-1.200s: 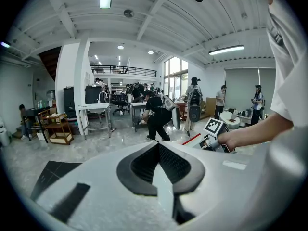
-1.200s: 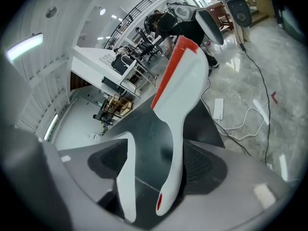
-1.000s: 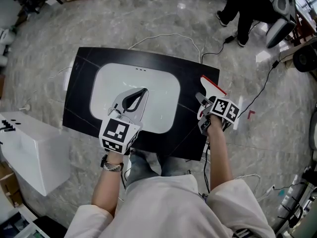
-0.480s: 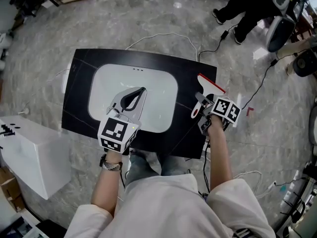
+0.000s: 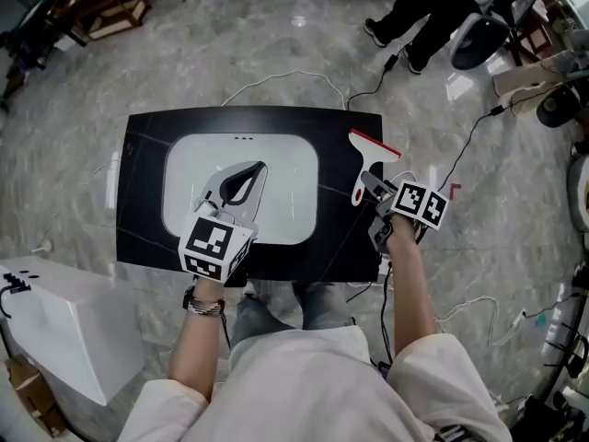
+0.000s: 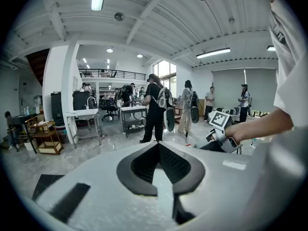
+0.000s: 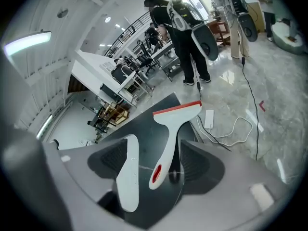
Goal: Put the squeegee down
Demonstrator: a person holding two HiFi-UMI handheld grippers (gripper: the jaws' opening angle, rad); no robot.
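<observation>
Right gripper view gives us the clearest read: the squeegee lies flat on the black table, its red-edged blade pointing away from us and its handle end between the jaws of the right gripper. Those jaws stand wide apart, and as far as we can tell neither one presses on the handle, so we judge it released. From the head view we see the squeegee on the right part of the table, beside the white sink and near the table's right edge. Our left gripper hovers over the sink with its jaws closed together on nothing.

What worries us is the retreat. The handle sits inside the open jaws, so if we pull the right gripper back at a slant, or lift it unevenly, a jaw could catch the handle and swing or drag the squeegee. With the blade so near the edge, that nudge could send it off the table onto the floor.
</observation>
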